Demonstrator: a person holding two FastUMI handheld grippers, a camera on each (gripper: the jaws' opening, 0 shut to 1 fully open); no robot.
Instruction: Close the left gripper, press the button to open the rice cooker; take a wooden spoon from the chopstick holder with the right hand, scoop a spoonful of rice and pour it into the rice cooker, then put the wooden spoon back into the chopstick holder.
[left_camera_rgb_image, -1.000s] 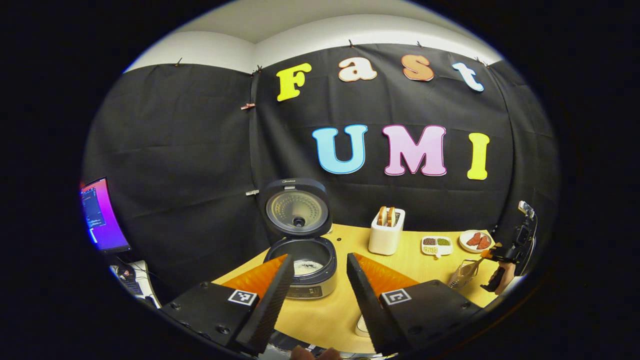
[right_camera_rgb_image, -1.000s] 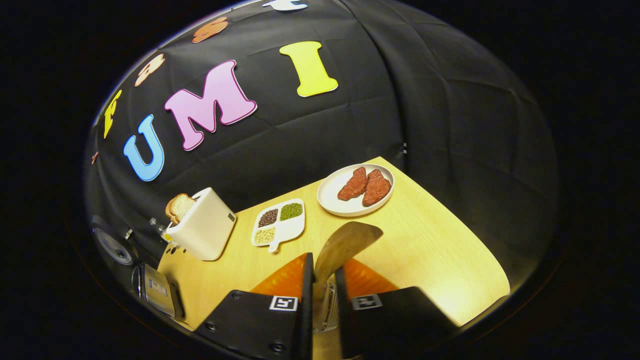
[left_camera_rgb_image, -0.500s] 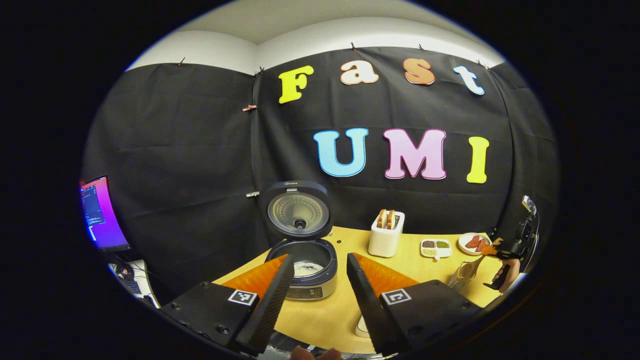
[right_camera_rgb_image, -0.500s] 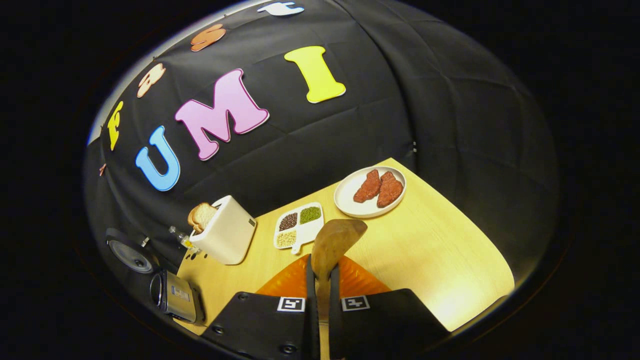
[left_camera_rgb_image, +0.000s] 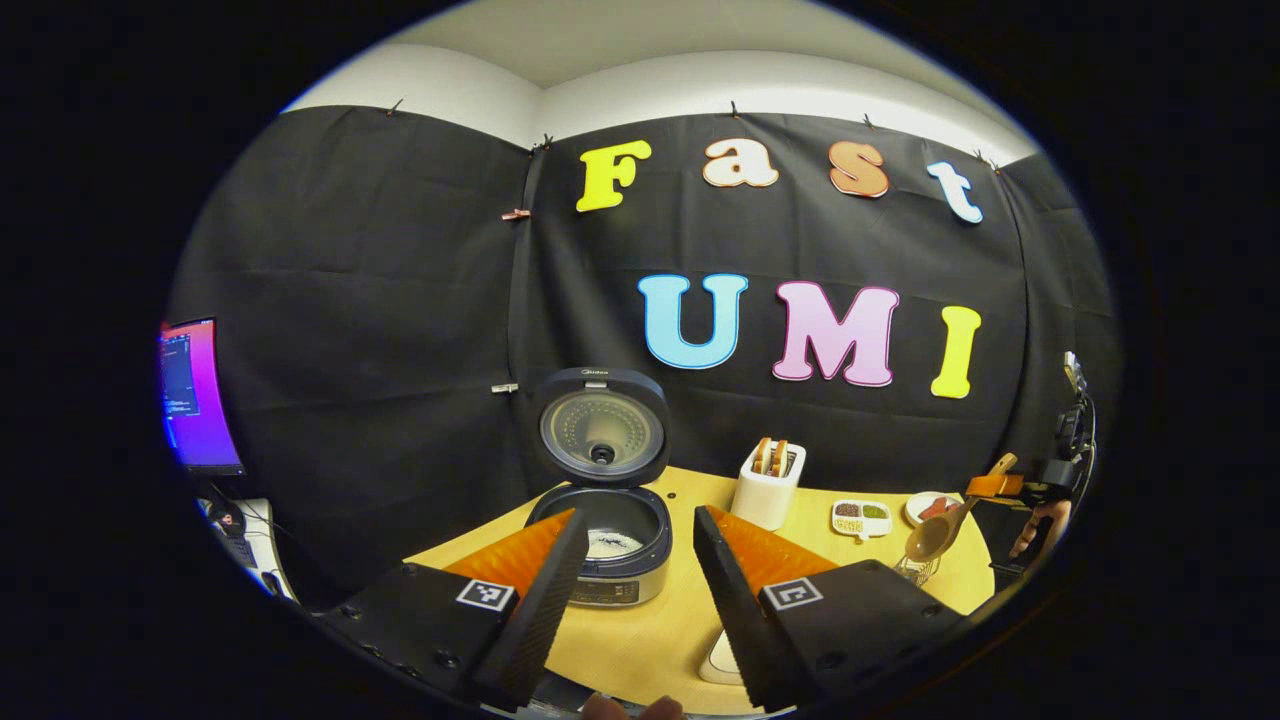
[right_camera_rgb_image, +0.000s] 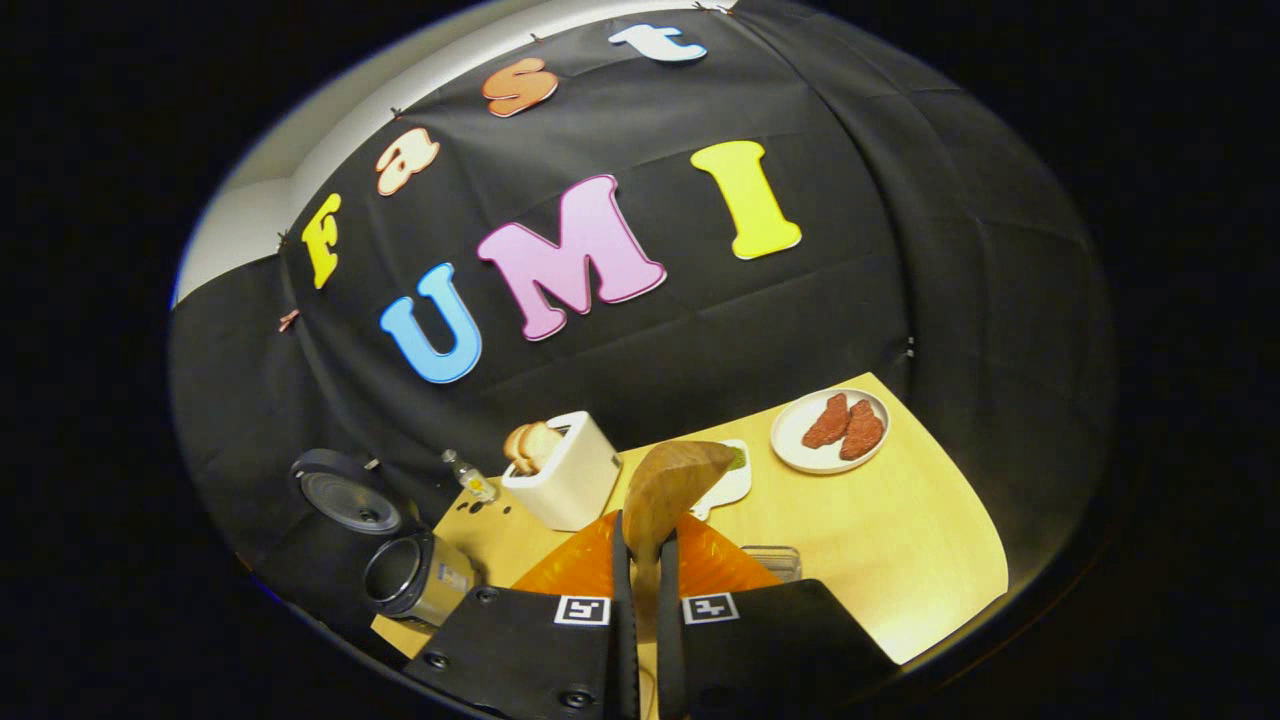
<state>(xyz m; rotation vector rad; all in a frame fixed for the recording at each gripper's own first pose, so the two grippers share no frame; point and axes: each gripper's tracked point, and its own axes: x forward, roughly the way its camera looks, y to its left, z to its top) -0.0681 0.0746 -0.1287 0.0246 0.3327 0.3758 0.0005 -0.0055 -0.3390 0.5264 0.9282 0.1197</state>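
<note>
With the rice cooker (left_camera_rgb_image: 600, 520) lid already up and rice inside, the wooden spoon (right_camera_rgb_image: 668, 490) is held pinched in the right gripper (right_camera_rgb_image: 640, 560) above the chopstick holder (left_camera_rgb_image: 915, 570), the left gripper (left_camera_rgb_image: 630, 570) held wide and empty, so reinsertion is judged next.

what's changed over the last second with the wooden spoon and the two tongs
The right tongs, clamped on the wooden spoon throughout, have lifted it up out of the chopstick holder; the spoon now hangs clear above it. The left tongs stay open and empty, and the rice cooker keeps its lid up.
</note>
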